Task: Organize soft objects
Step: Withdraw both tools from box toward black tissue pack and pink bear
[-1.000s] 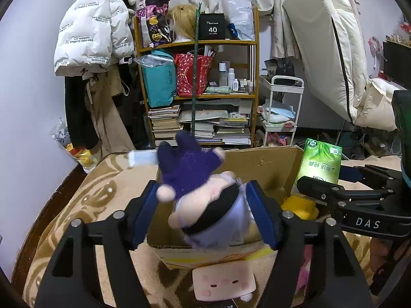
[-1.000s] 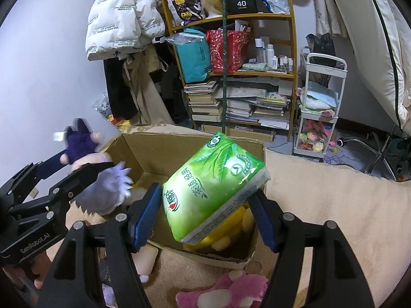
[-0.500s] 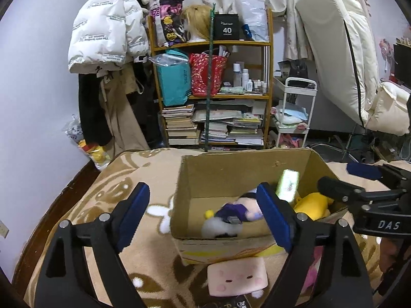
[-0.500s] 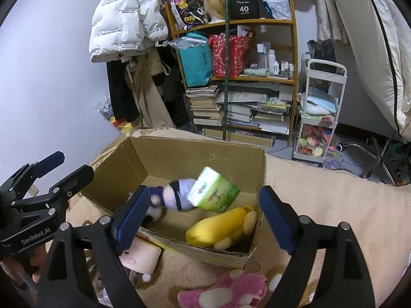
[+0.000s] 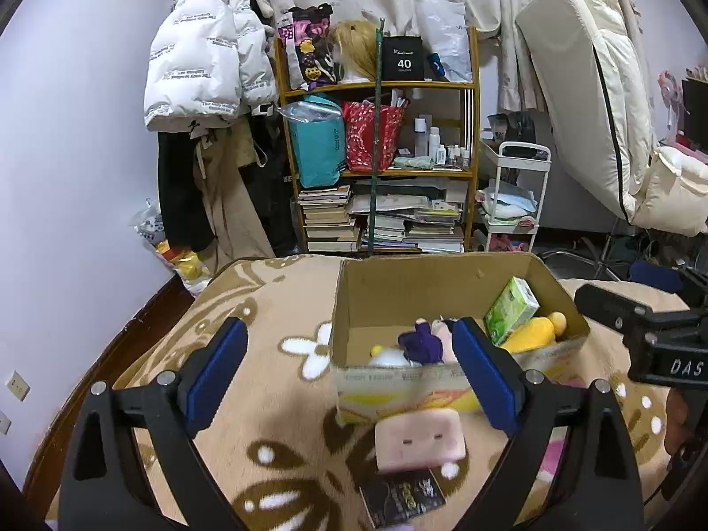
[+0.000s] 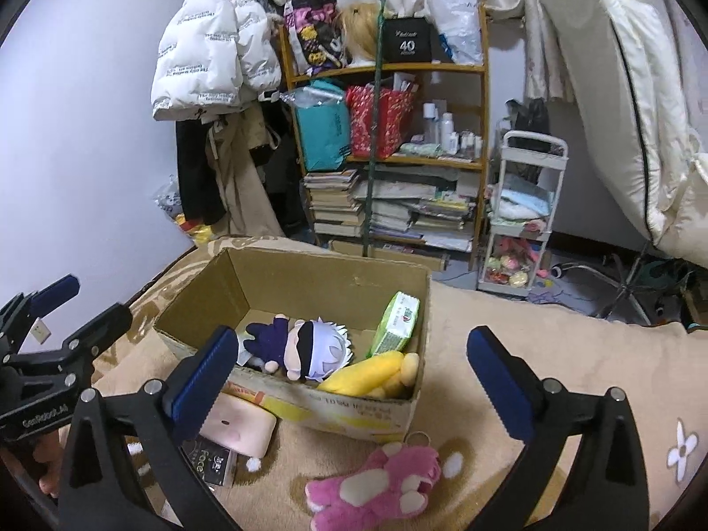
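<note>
Inside cardboard box (image 6: 309, 402): doll (image 6: 305, 347) and tissue pack (image 6: 396, 323) just dropped; left gripper (image 5: 349, 369), right gripper (image 6: 349, 371) jaws released, empty. Pink bear (image 6: 376, 486) next, likely.

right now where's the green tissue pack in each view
Left wrist: tissue pack right of centre, in the box's far right corner.
Right wrist: tissue pack near centre, against the box's right wall.
Shared landmark: yellow plush just below it.
</note>
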`<action>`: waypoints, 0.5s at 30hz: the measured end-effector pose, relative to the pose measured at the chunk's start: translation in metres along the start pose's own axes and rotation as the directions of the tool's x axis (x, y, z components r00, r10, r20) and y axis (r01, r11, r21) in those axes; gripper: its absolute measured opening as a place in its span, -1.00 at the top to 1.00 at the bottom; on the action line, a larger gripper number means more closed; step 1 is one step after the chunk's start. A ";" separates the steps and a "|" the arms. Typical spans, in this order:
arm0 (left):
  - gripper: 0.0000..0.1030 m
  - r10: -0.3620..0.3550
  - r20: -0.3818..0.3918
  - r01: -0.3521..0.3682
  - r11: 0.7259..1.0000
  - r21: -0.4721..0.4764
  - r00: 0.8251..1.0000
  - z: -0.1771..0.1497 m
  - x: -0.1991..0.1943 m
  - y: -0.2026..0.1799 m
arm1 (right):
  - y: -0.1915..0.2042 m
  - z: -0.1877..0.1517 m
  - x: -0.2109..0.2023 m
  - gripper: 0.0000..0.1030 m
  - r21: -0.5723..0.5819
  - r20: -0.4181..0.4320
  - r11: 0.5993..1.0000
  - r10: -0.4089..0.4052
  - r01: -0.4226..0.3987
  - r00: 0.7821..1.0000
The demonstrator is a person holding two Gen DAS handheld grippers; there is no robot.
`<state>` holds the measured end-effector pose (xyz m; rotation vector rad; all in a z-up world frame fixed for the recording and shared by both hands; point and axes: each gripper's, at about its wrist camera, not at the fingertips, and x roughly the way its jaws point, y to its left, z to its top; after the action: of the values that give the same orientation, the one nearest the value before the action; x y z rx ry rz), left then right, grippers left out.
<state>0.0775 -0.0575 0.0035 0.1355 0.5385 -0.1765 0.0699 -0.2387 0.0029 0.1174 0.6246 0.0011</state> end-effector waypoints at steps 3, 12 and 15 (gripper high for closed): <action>-0.85 0.007 -0.004 -0.007 1.000 0.015 1.000 -0.006 -0.011 0.000 | 0.004 -0.002 -0.013 -1.00 -0.012 0.010 1.000 -0.005 0.005 1.000; -0.90 0.024 -0.045 -0.026 0.999 -0.027 0.999 -0.020 -0.036 0.005 | 0.016 -0.020 -0.034 -1.00 -0.048 -0.022 0.998 -0.050 0.048 0.999; -0.90 0.027 -0.081 -0.029 0.999 -0.025 0.996 -0.027 -0.041 0.008 | 0.020 -0.026 -0.042 -1.00 -0.045 -0.027 0.997 -0.060 0.059 0.998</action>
<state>0.0316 -0.0399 0.0025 0.1251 0.6187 -0.1373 0.0217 -0.2171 0.0084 0.0562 0.6560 -0.0408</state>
